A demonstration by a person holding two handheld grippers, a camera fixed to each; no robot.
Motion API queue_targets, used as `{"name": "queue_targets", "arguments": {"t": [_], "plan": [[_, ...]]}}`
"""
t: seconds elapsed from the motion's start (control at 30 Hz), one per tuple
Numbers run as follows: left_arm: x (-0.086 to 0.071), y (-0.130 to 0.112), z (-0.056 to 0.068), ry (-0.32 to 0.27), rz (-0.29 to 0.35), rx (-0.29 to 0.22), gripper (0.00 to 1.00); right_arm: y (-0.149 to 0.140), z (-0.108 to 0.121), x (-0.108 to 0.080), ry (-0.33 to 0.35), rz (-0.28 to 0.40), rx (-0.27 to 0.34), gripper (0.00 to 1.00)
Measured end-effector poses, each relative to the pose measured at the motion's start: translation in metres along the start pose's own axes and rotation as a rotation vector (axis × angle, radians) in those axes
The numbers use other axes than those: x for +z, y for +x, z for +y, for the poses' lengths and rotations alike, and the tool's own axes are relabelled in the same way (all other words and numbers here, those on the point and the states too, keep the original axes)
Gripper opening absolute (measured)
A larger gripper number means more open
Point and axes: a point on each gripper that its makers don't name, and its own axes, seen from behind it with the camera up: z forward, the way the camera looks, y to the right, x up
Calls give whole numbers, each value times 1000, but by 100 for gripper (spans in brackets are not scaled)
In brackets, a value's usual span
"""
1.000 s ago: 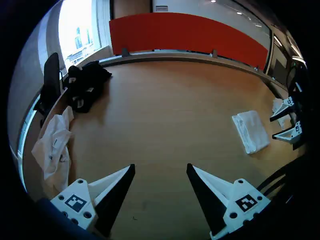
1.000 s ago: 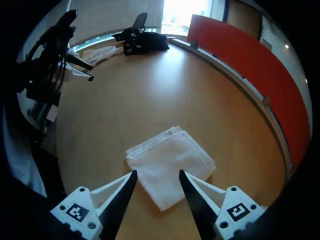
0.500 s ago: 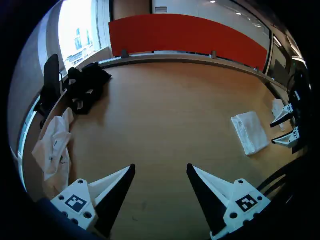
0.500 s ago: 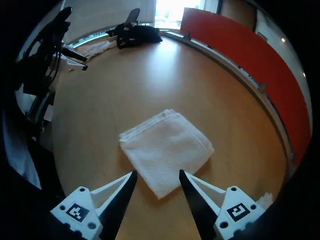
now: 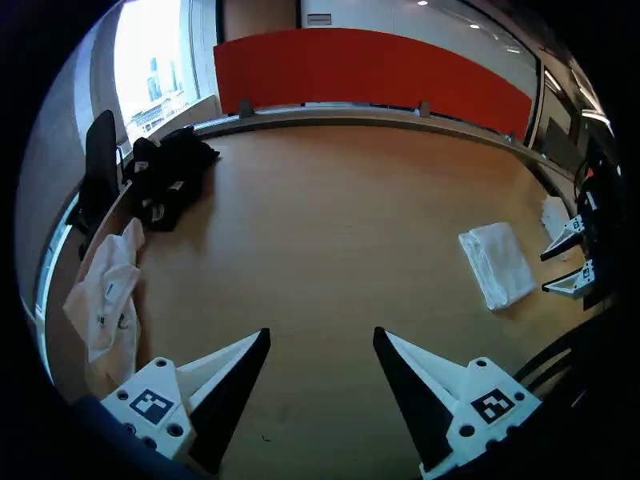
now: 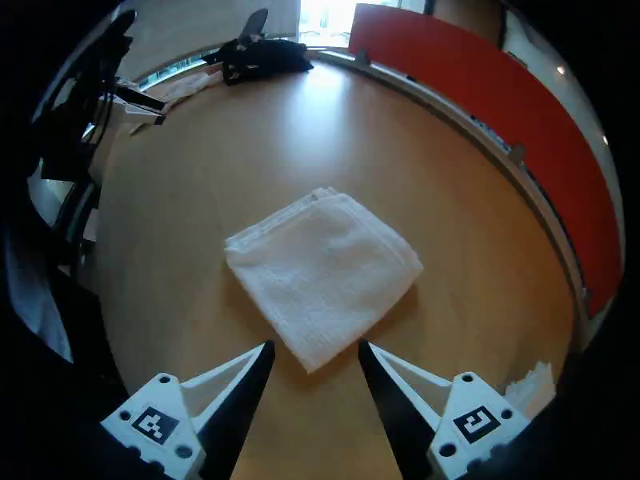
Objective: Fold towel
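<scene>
Right claw [image 6: 314,344] spread, empty. Folded towel [image 6: 324,272] lies just ahead at frame centre on the worktop [image 6: 264,136], its near corner pointing into the gap. Left claw [image 5: 320,332] also spread, with the towel well off at frame right. Right claw is nearer.

Table [image 5: 336,208]: light wood, wide
Screen [image 5: 368,68]: red, along the table's far edge
Window [image 5: 152,72]: bright daylight, left of the table

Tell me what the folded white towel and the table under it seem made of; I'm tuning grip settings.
Towel: looks like cotton terry, matte, with a nubby looped pile and layered edges.
Table: wood-look top, perhaps laminate or veneer, smooth and semi-gloss; faint grain and window glare show.
</scene>
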Motion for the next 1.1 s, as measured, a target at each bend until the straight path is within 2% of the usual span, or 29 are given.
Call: {"name": "queue_targets", "arguments": {"t": [0.4,0.53,0.7,0.83,0.97,1.03,1.1], "plan": [[-1,-2,3,-2,-1,-1,96,-29,-7,12,17,-46,30,71],[-1,-1,4,-2,-1,1,96,-31,-7,15,16,-47,39,68],[-1,-1,5,-5,0,1,96,-32,-7,18,18,-48,50,58],[-1,0,6,-5,0,4,96,-32,-7,19,19,-50,55,56],[-1,0,6,-6,1,4,96,-34,-7,21,22,-57,66,41],[-1,1,6,-7,1,5,96,-35,-8,23,24,-59,74,37],[-1,0,6,-7,0,5,96,-35,-9,24,26,-59,82,37]]}}
